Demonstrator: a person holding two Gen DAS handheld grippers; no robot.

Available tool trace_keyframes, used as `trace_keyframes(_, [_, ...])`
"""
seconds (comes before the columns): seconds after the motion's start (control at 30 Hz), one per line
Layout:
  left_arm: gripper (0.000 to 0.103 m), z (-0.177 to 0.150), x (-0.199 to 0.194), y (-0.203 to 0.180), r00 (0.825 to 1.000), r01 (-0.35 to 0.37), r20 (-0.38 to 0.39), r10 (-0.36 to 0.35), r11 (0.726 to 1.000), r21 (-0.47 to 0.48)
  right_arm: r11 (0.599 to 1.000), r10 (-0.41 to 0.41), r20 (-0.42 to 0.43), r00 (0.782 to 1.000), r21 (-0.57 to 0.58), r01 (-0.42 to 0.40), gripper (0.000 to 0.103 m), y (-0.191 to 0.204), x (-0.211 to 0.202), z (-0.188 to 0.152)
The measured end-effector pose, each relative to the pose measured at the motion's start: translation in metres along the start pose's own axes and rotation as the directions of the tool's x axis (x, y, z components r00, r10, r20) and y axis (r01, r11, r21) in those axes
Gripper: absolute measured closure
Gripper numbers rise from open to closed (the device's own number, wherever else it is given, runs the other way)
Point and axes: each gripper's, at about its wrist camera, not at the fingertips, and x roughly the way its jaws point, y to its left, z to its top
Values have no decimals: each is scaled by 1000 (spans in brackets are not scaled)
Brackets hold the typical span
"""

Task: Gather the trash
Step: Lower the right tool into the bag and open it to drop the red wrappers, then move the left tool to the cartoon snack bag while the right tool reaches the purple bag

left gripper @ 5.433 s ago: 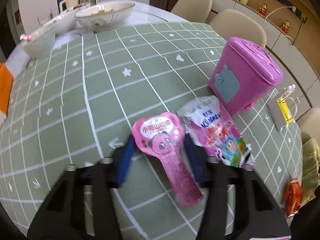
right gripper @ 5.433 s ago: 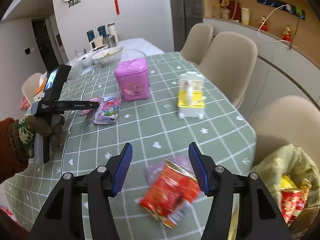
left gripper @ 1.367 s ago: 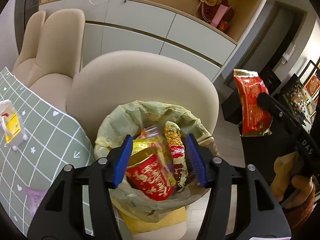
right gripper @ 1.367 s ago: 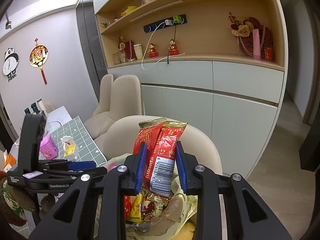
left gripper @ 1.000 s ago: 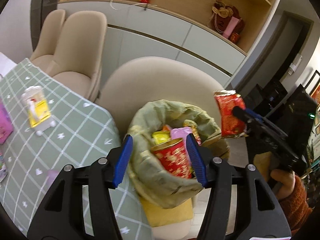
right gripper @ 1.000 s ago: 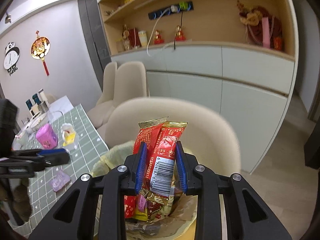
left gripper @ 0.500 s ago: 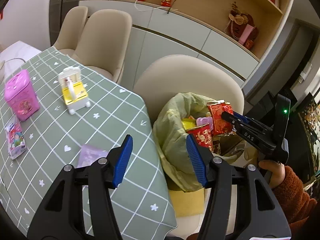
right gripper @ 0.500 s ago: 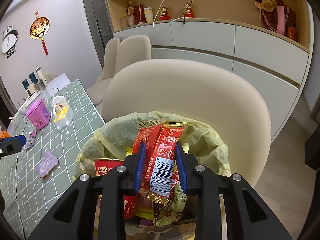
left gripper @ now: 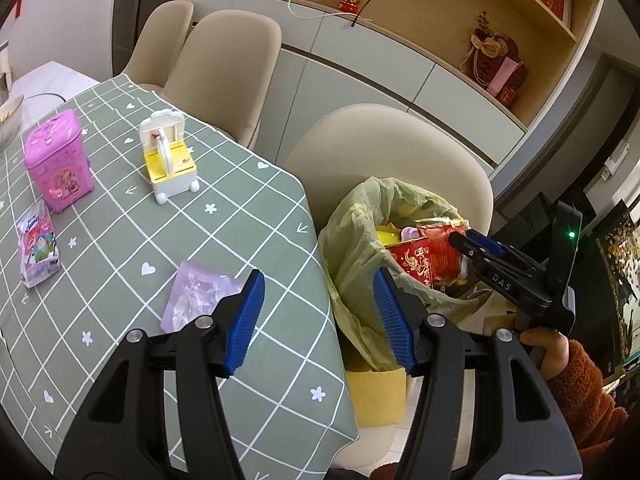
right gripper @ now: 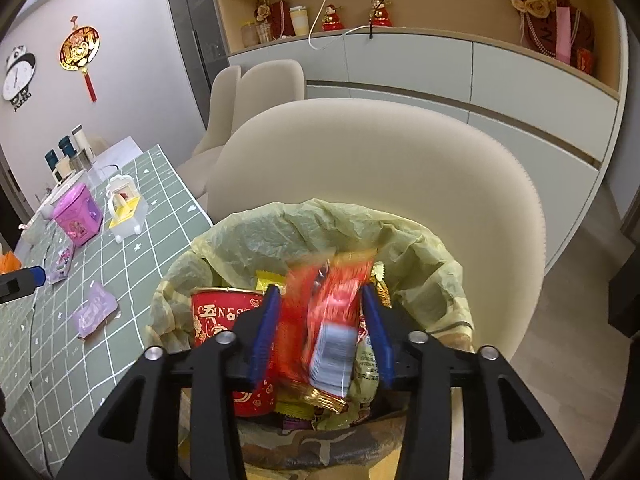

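Keep the right gripper over the bin bag with its jaws just sprung apart – red wrapper slipping loose between them into the trash – then swing the empty, open left gripper toward the purple packet on the table

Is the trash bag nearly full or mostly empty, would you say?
Nearly full: wrappers and a red cup pile up close to the trash bag rim.
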Motion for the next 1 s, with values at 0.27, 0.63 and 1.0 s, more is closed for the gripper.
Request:
trace_keyframes(0.27, [49, -15, -19, 51, 996, -89, 23, 91, 991, -96, 999, 46, 51, 998, -12, -45, 54, 17, -26, 10])
trace_keyframes(0.63, [49, -38, -67, 173, 936, -307, 53, 348, 880, -362, 973, 209, 87, 974, -117, -199, 54, 93, -38, 25])
trace_keyframes(1.0, [49, -48, -63, 243, 935, -304, 10, 356, 814, -495, 941, 295, -36, 955, -160, -297, 54, 154, -12, 7])
